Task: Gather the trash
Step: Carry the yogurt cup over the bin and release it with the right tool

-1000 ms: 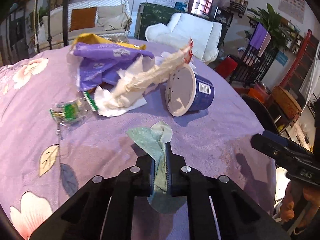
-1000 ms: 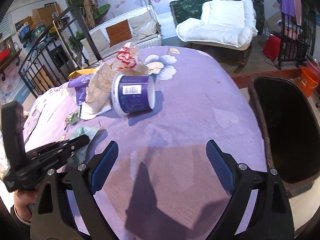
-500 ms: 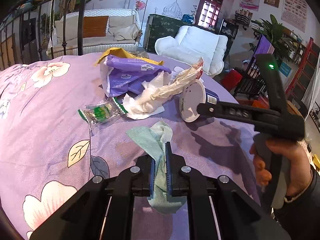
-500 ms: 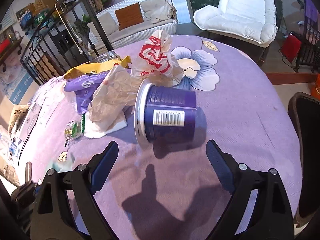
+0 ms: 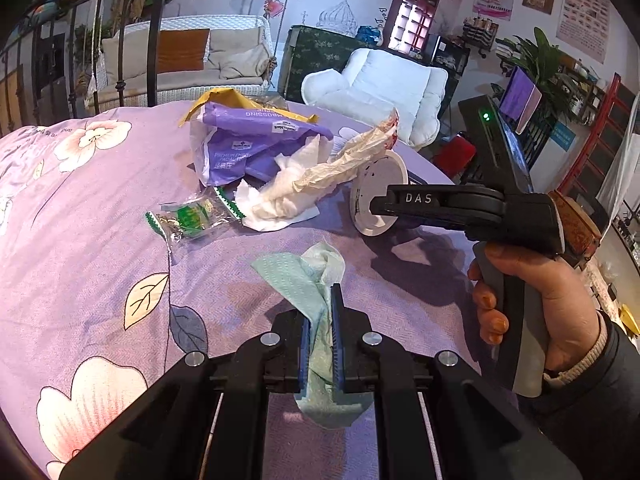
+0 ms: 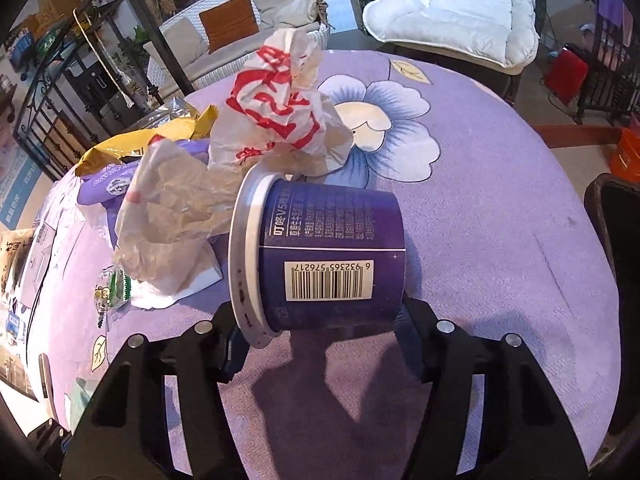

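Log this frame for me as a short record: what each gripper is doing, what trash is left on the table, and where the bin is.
left gripper: shut on green tissue
right gripper: open, fingers either side of the purple cup; contact not clear
purple cup: on its side, mouth toward the pile
pile: purple packet, yellow bag, crumpled white paper, red-printed wrapper, small green sachet
surface: purple floral tablecloth
bin: dark, at the right table edge

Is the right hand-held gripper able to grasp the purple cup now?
Probably yes: the right hand-held gripper is open, its fingers either side of the purple cup lying sideways, with nothing between.
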